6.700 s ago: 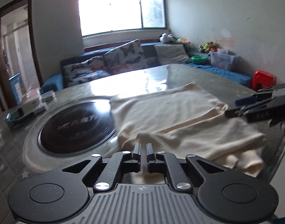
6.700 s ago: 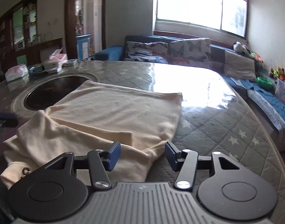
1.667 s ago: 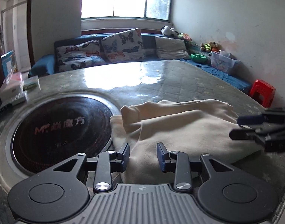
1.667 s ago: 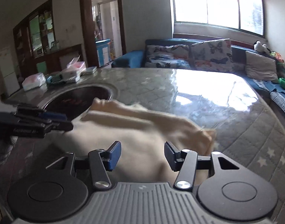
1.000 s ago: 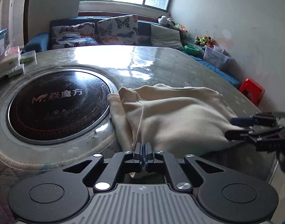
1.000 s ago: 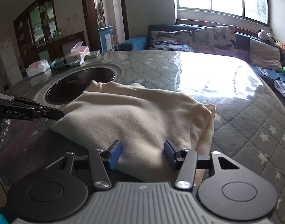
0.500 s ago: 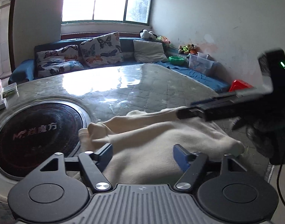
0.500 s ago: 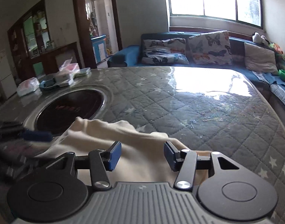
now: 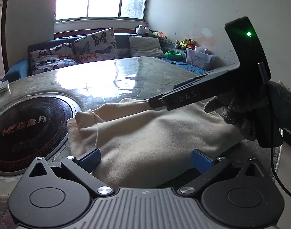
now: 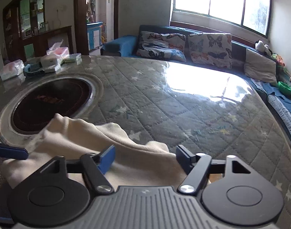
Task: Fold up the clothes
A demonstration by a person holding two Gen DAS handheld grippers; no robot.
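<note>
You are holding both grippers over a folded cream garment (image 9: pixel 155 131) lying on the quilted, glass-topped table (image 10: pixel 183 105), just beside the round black induction cooktop (image 9: pixel 29 126) set into that table. The garment's near-cooktop edge is bunching into soft ridges and is overlapping the cooktop's metal rim.

Your left gripper (image 9: pixel 145 157) is spreading wide, its blue-padded fingers (image 9: pixel 90 157) sitting on either side of the cloth's near edge and gripping nothing. Your right gripper (image 10: pixel 145 157) is likewise standing wide apart, its pads clamping no fabric, with the cream cloth (image 10: pixel 99 143) lying between and below them.

In the left wrist view, your right gripper is reaching across above the garment on the side away from the cooktop, a green light glowing on its black body, with your gloved hand (image 9: pixel 259 112) wrapping the handle. In the right wrist view, one blue finger of your left gripper (image 10: pixel 10 151) is showing at the cloth's cooktop-side edge.

Beyond the cooktop, tissue packs and small boxes (image 10: pixel 48 59) are sitting at the table's far edge. Farther off, butterfly-print cushions (image 10: pixel 185 45) are lining a blue sofa beneath a bright window (image 10: pixel 221 2).
</note>
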